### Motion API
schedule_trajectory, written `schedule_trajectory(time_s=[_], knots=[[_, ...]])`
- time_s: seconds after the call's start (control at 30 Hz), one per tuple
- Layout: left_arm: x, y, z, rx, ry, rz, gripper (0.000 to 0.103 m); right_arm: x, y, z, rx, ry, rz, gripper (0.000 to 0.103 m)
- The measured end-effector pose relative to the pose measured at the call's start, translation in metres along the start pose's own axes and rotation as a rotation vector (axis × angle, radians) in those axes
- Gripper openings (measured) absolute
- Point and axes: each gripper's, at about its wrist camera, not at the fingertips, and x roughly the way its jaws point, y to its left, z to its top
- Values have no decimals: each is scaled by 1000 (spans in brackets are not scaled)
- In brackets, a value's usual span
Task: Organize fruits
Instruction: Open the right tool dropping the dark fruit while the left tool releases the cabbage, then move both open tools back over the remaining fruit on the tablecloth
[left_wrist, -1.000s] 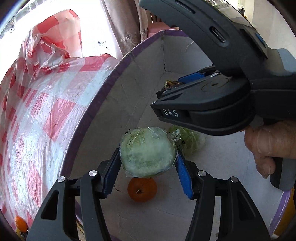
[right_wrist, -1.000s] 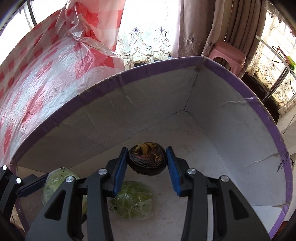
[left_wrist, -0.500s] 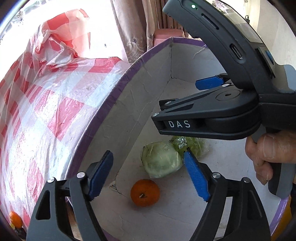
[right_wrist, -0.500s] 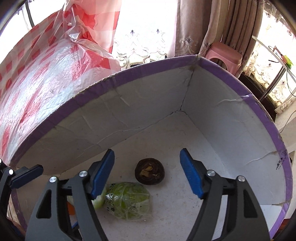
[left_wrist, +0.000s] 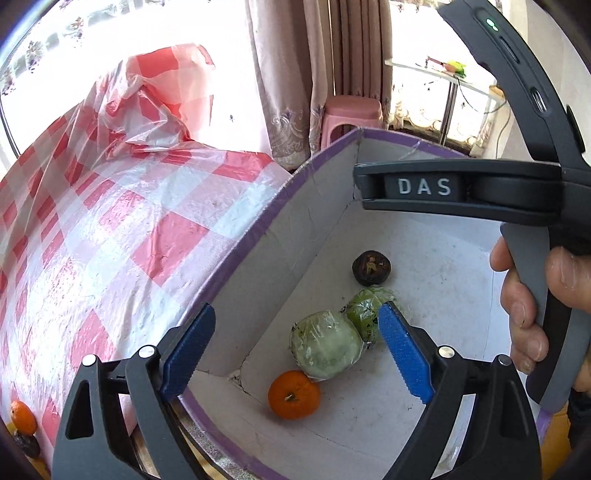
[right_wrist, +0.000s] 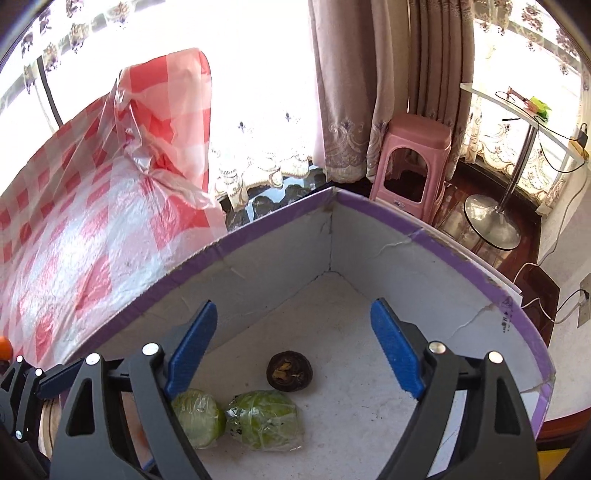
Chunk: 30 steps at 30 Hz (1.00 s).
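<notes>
The left gripper (left_wrist: 295, 354) has black plastic arms with silver screws and ridged blue pads. The right gripper (right_wrist: 291, 350) is built the same; its black body bears white "DAS" lettering, a grey handle and a small green light.

Matt white cardboard box (left_wrist: 436, 251), glossy film-wrapped green fruit (left_wrist: 325, 349), shiny plastic checked tablecloth (left_wrist: 110, 229).
</notes>
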Motion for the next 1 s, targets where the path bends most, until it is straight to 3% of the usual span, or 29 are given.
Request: schedule_trajectory(time_s=[0.07,0.13,0.3,0.6,0.77,0.87,1.0], knots=[[-13,6,-1,-35,-40,12,88,-15,0,2,15,-49,-6,89],[-24,16,-1,-74,-77,33,88,-32,2,3,20,-105,-16,96],[-61,42,-11,-180,-159,92,88,-73,24,4,7,-242,-115,101],[-115,83,-41,-283,-199,269,88,-108,94,-4,-104,-328,-203,101],[-145,107,-59,-314,-242,351,88,-110,131,-12,-160,-315,-179,101],[-158,124,-72,-352,-253,357,88,-110,153,-19,-205,-307,-163,101],[-173,140,-94,-371,-283,381,88,-112,181,-30,-257,-288,-58,101]])
